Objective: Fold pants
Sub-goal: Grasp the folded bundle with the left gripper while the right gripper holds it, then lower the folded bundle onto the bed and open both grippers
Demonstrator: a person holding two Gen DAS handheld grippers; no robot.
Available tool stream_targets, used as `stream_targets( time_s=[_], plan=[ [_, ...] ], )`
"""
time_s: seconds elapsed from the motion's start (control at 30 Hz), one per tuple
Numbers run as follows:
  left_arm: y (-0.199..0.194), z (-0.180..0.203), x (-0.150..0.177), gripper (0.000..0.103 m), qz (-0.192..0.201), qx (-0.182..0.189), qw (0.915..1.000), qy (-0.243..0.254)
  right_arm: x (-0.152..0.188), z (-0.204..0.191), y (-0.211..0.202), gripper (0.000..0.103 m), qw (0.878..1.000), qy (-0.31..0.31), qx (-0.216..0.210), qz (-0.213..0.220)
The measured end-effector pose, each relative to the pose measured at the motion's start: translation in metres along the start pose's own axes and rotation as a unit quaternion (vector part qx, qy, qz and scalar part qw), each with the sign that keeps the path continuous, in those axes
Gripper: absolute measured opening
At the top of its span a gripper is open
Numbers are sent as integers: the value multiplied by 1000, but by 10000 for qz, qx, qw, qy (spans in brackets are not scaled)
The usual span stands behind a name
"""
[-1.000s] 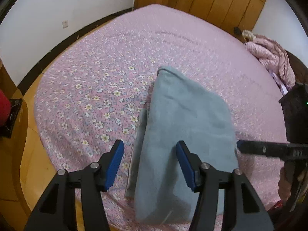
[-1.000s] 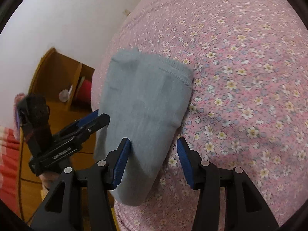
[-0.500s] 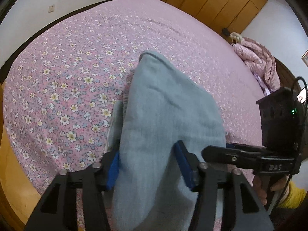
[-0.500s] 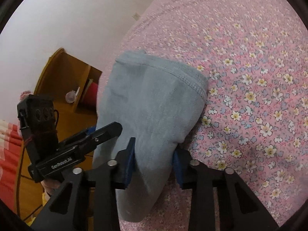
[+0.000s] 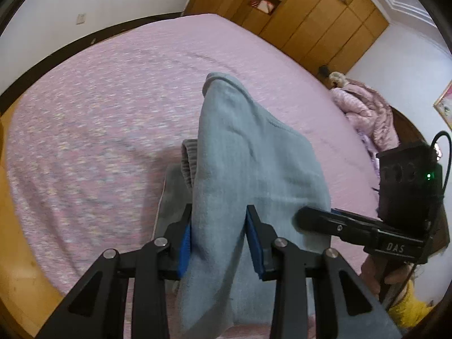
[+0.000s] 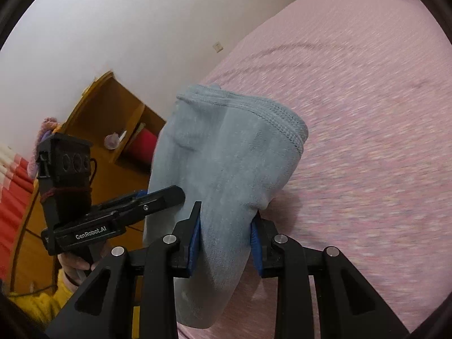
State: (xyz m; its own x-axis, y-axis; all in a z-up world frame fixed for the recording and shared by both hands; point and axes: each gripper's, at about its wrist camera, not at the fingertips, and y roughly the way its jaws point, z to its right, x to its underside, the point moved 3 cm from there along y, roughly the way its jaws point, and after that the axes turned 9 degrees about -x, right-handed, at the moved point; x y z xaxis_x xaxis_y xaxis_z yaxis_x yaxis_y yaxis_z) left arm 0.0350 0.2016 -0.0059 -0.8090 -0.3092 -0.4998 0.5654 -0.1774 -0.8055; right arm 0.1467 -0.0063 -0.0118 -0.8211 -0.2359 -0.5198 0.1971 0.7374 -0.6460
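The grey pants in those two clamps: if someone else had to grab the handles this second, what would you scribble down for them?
Left gripper: closing on the near edge of the grey pants, cloth between its blue pads.
Right gripper: clamped on the same near edge, beside the left one.
Pants: already folded into a narrow stack; near end raised off the pink floral bed, far end seems to rest on the sheet.
Done: both corners gripped, lift begun.
Left: probably carry the near end over to the far end, lay it flat, let go.
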Motion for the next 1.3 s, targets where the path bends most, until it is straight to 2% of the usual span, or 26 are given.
stream_targets(
  time_s=[0.13,0.37,0.5,0.67,0.77,0.9,1.0,1.1,1.2,1.3],
  plan=[
    [10,40,-7,36,15,188,9995,260,-4,22,-42,31,9992,-104,378,116],
    [50,133,-23,36,-122,599,9960,649,-21,70,-101,31,9945,-37,983,361],
    [70,173,-36,35,-120,768,9933,857,-27,101,-117,31,9908,106,1272,441],
    [109,217,-57,35,-297,901,9894,1104,-23,149,-117,31,9875,389,1490,325],
    [138,234,-61,35,-368,778,9884,1253,-19,169,-106,31,9861,598,1532,234],
    [176,247,-59,36,-484,350,9847,1640,-12,186,-100,35,9853,816,1468,318],
    [185,244,-58,40,-545,518,9855,1521,-4,189,-105,38,9848,918,1416,405],
    [185,241,-60,41,-595,574,9848,1529,4,185,-118,38,9816,938,1602,447],
    [174,241,-58,41,-558,429,9833,1680,10,183,-131,38,9762,855,1929,510],
    [146,238,-49,41,-353,189,9800,1951,30,171,-143,38,9711,792,2154,647]
  ],
)
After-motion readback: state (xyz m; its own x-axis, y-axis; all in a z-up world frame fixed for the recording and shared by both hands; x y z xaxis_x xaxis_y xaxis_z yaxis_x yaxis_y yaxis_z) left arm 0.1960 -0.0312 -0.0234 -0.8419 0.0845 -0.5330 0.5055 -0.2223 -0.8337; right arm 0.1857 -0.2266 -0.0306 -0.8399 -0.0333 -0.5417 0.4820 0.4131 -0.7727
